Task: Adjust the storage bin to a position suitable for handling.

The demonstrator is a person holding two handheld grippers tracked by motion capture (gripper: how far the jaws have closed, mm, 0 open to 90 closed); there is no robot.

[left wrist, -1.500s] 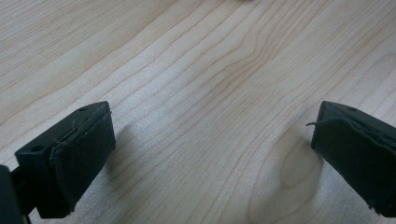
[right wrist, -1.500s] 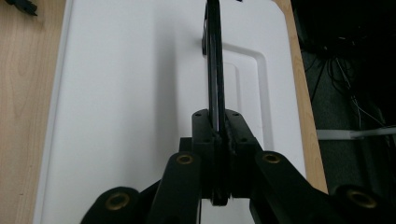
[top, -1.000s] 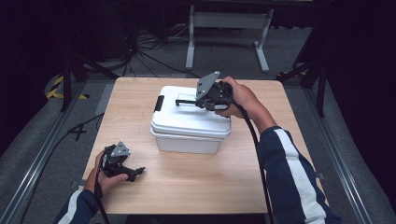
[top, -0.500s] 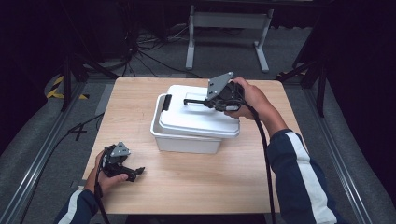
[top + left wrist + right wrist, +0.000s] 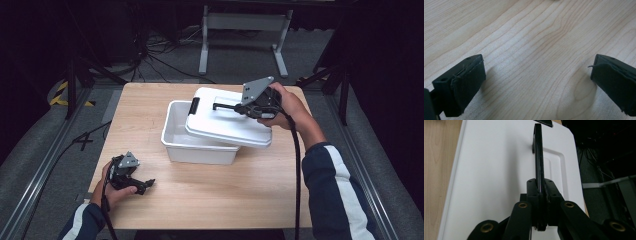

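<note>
**binfan22:** so where's the lid [image 5: 227,122] at rn? off yet?

**me:** halfway. My right gripper [image 5: 539,195] is clamped tight on the lid's black handle [image 5: 538,152], pads squeezing it from both sides. The lid's lifted and slid off toward my right, tilted, so the left part of the white bin [image 5: 176,131] is open and looks empty inside. Can't tell if the near edge of the lid is touching the bin's rim or just hanging over it.

**binfan22:** and the other hand?

**me:** left gripper [image 5: 134,183] is parked on the wooden table [image 5: 210,200] near the front left corner, well apart from the bin, jaws spread wide w/ nothing between them, just wood grain.

**binfan22:** tips for not botching it?

**me:** imo 3 things:
1. Lift enough that the low edge clears the rim b4 going sideways, otherwise it prob drags the bin along, since nothing's holding the bin down.
2. Keep the wrist level. I'm gripping that thin handle at 1 spot, so the lid might swing or twist in the pads.
3. Set it flat on bare table to the right of the bin, not hanging off the edge, then let go.
</note>
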